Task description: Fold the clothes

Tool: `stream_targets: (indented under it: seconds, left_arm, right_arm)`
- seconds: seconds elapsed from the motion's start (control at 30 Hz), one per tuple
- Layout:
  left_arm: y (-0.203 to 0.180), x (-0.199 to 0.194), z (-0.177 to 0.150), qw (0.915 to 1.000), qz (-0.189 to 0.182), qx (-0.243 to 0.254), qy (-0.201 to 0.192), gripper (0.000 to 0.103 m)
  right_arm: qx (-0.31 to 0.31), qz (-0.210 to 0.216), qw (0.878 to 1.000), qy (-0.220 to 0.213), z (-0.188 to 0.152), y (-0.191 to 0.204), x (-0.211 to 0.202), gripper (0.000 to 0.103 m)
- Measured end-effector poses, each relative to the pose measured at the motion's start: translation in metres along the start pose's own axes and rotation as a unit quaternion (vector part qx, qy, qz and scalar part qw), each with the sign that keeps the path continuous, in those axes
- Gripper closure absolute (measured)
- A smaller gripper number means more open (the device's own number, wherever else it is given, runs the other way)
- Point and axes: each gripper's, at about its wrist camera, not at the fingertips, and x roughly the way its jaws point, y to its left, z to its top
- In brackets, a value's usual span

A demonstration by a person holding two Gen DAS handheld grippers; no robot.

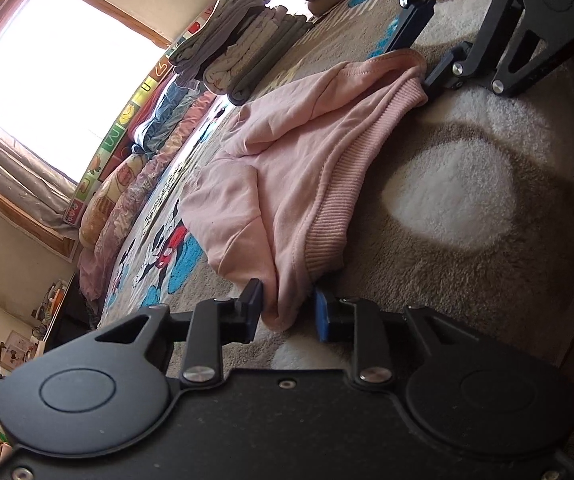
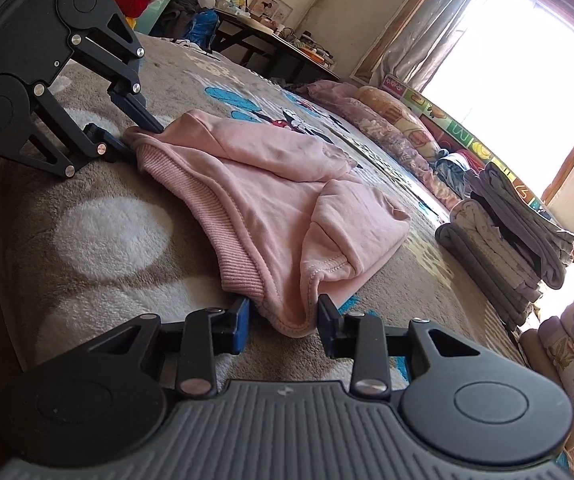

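A pink sweatshirt (image 1: 287, 168) lies crumpled on a fluffy beige rug (image 1: 467, 248) with white patches and a cartoon print. Its ribbed hem (image 1: 351, 184) faces the near edge of the rug and runs from one claw to the other.

The left claw (image 1: 289, 312) is at one bottom corner of the sweatshirt. Its two fingers stand a little apart with a fold of pink cloth bunched between them, and the cloth fills the gap, so the claw grips that corner. In the right wrist view the same claw (image 2: 143, 136) bites into the far end of the hem.

The right claw (image 2: 283, 320) is at the other bottom corner. Its fingers are partly closed, and a hanging fold of the hem sits between them, touching both pads. In the left wrist view this claw (image 1: 427, 76) pinches the far corner of the hem.

Past the sweatshirt, towards the far edge of the rug, stands a stack of folded clothes (image 2: 503, 232). Pillows (image 2: 387, 116) line the wall under a bright window (image 2: 527, 60).
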Motion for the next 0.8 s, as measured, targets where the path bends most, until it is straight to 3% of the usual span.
stream_targets:
  seconds: [0.07,0.1,0.3,0.4,0.43,0.63,0.8]
  left_arm:
    - [-0.002,-0.003,-0.003,0.9997,0.022,0.011,-0.008,0.059]
    - [-0.001,-0.003,-0.004,0.9995,0.027,0.012,-0.01,0.057]
    - [0.003,0.005,-0.005,0.9995,0.025,-0.016,0.0,0.057]
    - [0.003,0.008,-0.005,0.9993,0.025,-0.027,0.002,0.065]
    - [0.002,0.009,-0.004,0.9993,0.023,-0.03,0.003,0.072]
    - [0.004,0.016,0.0,0.998,0.011,-0.062,0.004,0.091]
    - [0.005,0.004,0.0,0.9976,0.005,-0.069,0.005,0.094]
  right_arm:
    - [-0.014,-0.012,1.0,-0.002,0.0,0.004,-0.002,0.064]
    - [-0.021,-0.018,1.0,-0.003,0.0,0.006,-0.003,0.064]
    - [-0.012,-0.024,1.0,-0.01,-0.003,0.003,0.001,0.058]
    - [-0.002,-0.02,1.0,-0.01,-0.003,0.0,0.004,0.06]
    - [0.002,-0.019,1.0,-0.011,-0.003,-0.001,0.005,0.061]
    - [0.023,-0.004,1.0,-0.014,-0.002,-0.001,0.011,0.079]
    - [0.049,0.002,0.999,-0.017,0.001,-0.005,0.008,0.084]
